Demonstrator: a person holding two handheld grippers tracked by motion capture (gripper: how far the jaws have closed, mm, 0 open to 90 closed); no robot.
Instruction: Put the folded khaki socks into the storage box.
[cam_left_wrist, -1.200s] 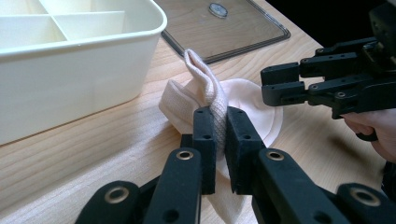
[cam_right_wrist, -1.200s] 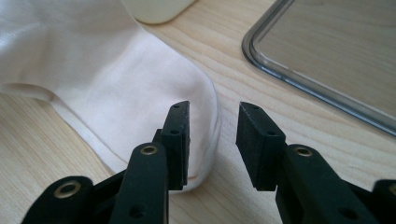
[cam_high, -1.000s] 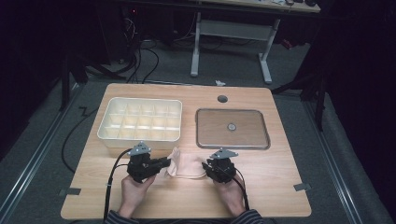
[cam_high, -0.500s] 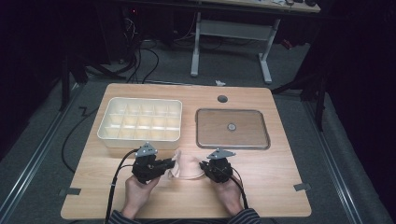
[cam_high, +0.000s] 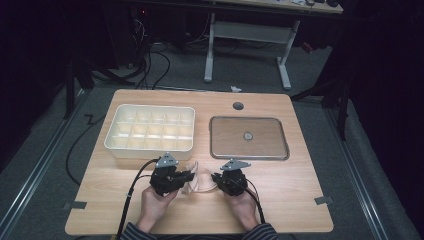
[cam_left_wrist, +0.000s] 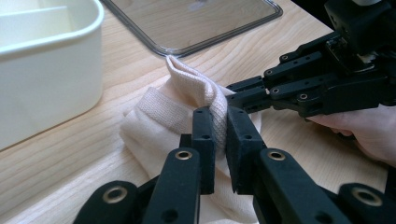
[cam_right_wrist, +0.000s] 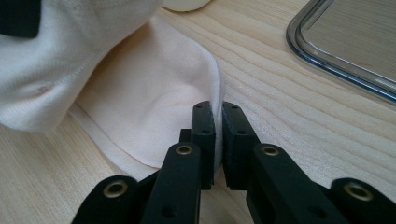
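Down at the near edge of the wooden table, a cream cloth lies stretched between two handheld grippers, its long axis running left to right across the table. Its jaws closed, the left gripper pinches a raised fold with a ribbed band. With jaws also closed, the right gripper pinches the thin opposite edge. Beyond the cloth sit a white compartment box on the left and a metal tray on the right.
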